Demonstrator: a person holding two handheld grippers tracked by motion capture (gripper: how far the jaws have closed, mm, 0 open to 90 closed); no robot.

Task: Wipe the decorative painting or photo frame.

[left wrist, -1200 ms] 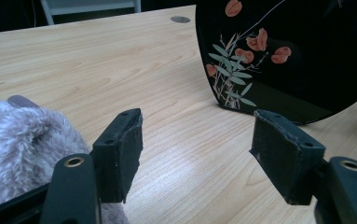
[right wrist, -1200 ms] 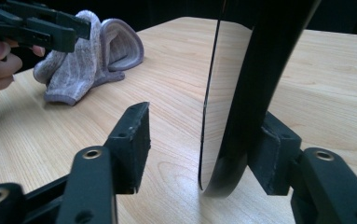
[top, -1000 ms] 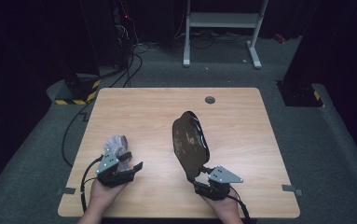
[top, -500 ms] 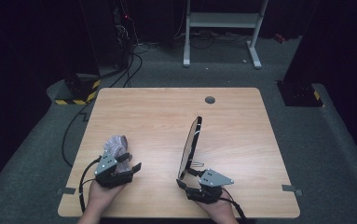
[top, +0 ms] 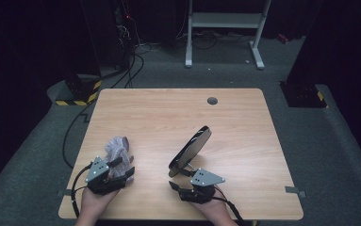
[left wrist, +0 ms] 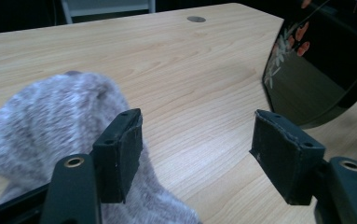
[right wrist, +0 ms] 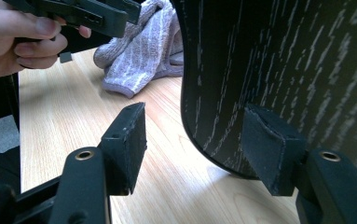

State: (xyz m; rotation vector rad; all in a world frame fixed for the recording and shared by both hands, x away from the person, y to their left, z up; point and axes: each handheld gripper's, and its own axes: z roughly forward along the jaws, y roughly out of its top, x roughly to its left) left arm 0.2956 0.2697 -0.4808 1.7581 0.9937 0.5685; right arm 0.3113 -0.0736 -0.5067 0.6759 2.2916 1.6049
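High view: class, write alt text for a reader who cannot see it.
A glossy black oval lacquer tray stands tilted on edge on a light wooden table, with the right hand-held gripper at its lower end, jaws just opening. To its left, the left hand-held gripper rests at a crumpled pale grey knitted cloth.

cloth: grey-white striped | tray: black, orange leaf pattern

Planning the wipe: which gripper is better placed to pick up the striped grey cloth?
Left. The left gripper sits right beside the striped grey cloth, jaws open. The right gripper is at the tilted black oval tray.
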